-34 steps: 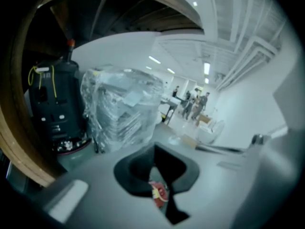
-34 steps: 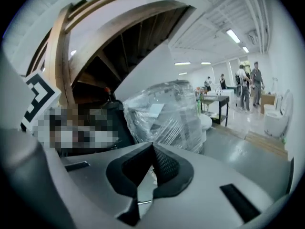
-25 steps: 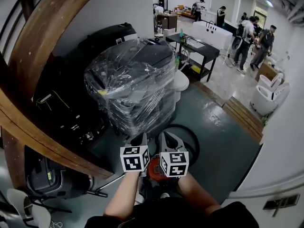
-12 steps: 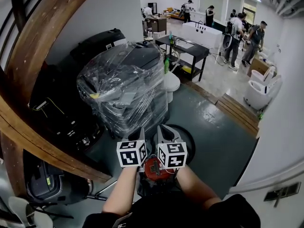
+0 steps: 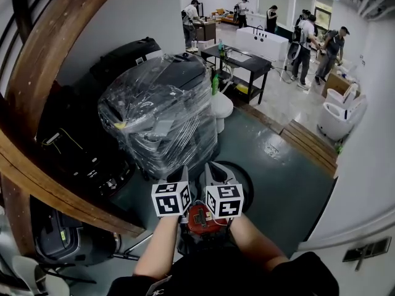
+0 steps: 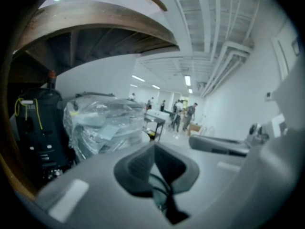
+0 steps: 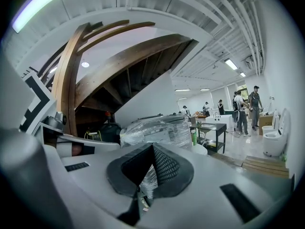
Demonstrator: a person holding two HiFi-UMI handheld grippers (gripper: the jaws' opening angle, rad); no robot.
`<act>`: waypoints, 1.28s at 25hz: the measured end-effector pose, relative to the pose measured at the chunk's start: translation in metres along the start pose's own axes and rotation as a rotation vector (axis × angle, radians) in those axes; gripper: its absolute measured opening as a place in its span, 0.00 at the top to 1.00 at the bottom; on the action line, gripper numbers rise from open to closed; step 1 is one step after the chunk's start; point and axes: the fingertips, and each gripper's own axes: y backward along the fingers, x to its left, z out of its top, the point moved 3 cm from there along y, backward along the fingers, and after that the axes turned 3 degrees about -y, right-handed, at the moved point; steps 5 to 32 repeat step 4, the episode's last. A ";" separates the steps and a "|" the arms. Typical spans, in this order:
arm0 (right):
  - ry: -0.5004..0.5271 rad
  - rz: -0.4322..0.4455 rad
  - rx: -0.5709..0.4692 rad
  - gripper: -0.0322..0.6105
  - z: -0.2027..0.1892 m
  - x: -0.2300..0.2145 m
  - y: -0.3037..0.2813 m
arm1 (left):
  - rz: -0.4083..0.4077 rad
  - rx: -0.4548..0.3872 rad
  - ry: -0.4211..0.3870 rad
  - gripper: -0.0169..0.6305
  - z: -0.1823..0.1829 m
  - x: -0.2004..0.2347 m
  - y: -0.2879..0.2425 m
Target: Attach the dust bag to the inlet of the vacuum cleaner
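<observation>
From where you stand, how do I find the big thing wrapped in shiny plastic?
Look at the curved wooden stair beam on the left; black equipment sits under it. Just right of that stands the plastic-wrapped stack of machines. It alone is covered in crinkly clear film.

The left gripper (image 5: 181, 177) and right gripper (image 5: 217, 170) have edged together a little closer to the clear-plastic-wrapped stack of dark machines (image 5: 163, 113), rising slightly.
</observation>
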 end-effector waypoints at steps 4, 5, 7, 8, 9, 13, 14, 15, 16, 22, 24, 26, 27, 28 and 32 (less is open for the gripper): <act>-0.001 0.005 0.001 0.95 0.000 -0.006 0.001 | 0.005 -0.006 -0.002 0.98 0.000 -0.004 -0.004; -0.001 0.005 0.001 0.95 0.000 -0.006 0.001 | 0.005 -0.006 -0.002 0.98 0.000 -0.004 -0.004; -0.001 0.005 0.001 0.95 0.000 -0.006 0.001 | 0.005 -0.006 -0.002 0.98 0.000 -0.004 -0.004; -0.001 0.005 0.001 0.95 0.000 -0.006 0.001 | 0.005 -0.006 -0.002 0.98 0.000 -0.004 -0.004; -0.001 0.005 0.001 0.95 0.000 -0.006 0.001 | 0.005 -0.006 -0.002 0.98 0.000 -0.004 -0.004; -0.001 0.005 0.001 0.95 0.000 -0.006 0.001 | 0.005 -0.006 -0.002 0.98 0.000 -0.004 -0.004; -0.001 0.005 0.001 0.95 0.000 -0.006 0.001 | 0.005 -0.006 -0.002 0.98 0.000 -0.004 -0.004; -0.001 0.005 0.001 0.95 0.000 -0.006 0.001 | 0.005 -0.006 -0.002 0.98 0.000 -0.004 -0.004; -0.001 0.005 0.001 0.95 0.000 -0.006 0.001 | 0.005 -0.006 -0.002 0.98 0.000 -0.004 -0.004; -0.001 0.005 0.001 0.95 0.000 -0.006 0.001 | 0.005 -0.006 -0.002 0.98 0.000 -0.004 -0.004; -0.001 0.005 0.001 0.95 0.000 -0.006 0.001 | 0.005 -0.006 -0.002 0.98 0.000 -0.004 -0.004; -0.001 0.005 0.001 0.95 0.000 -0.006 0.001 | 0.005 -0.006 -0.002 0.98 0.000 -0.004 -0.004; -0.001 0.005 0.001 0.95 0.000 -0.006 0.001 | 0.005 -0.006 -0.002 0.98 0.000 -0.004 -0.004; -0.001 0.005 0.001 0.95 0.000 -0.006 0.001 | 0.005 -0.006 -0.002 0.98 0.000 -0.004 -0.004; -0.001 0.005 0.001 0.95 0.000 -0.006 0.001 | 0.005 -0.006 -0.002 0.98 0.000 -0.004 -0.004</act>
